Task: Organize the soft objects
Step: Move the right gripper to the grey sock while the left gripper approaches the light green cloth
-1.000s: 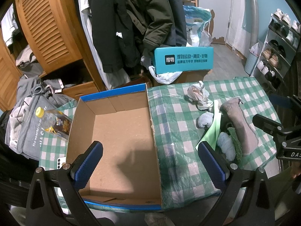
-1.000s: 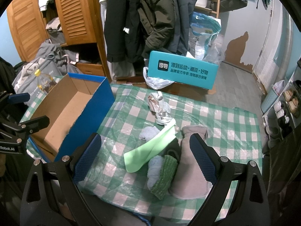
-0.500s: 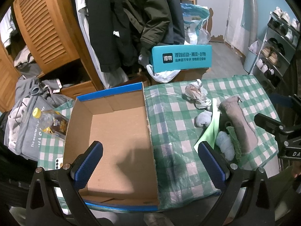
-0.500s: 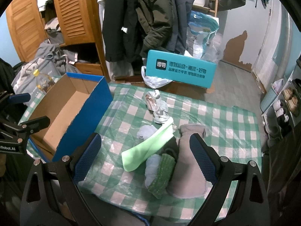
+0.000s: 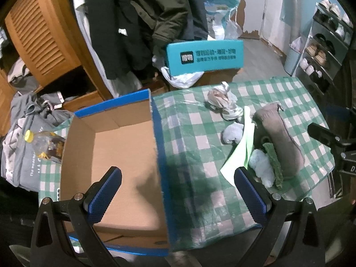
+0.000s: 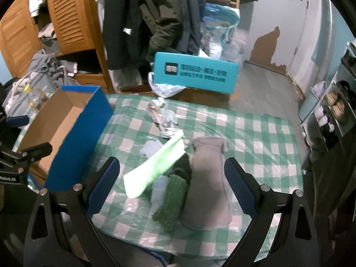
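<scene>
A pile of soft items lies on the green checked tablecloth (image 6: 255, 133): a grey-brown pouch (image 6: 207, 178), a dark green knit piece (image 6: 172, 198), a light green band (image 6: 155, 166), pale blue socks (image 6: 149, 148) and a crumpled grey-white bundle (image 6: 162, 115). The pile also shows in the left wrist view, with the pouch (image 5: 280, 140) and the band (image 5: 242, 146). An open blue cardboard box (image 5: 111, 155) stands empty to the left. My left gripper (image 5: 178, 191) is open above the box's right wall. My right gripper (image 6: 171, 184) is open above the pile.
A teal box (image 6: 195, 75) sits behind the table on the floor. A bottle with a yellow cap (image 5: 42, 142) lies left of the blue box. Coats hang behind, a wooden wardrobe (image 5: 42, 33) stands at the left and a shoe rack (image 5: 322, 44) at the right.
Both grippers have moved slightly to the right and forward; the views are a little blurred. Both stay open and nothing on the table has moved.
</scene>
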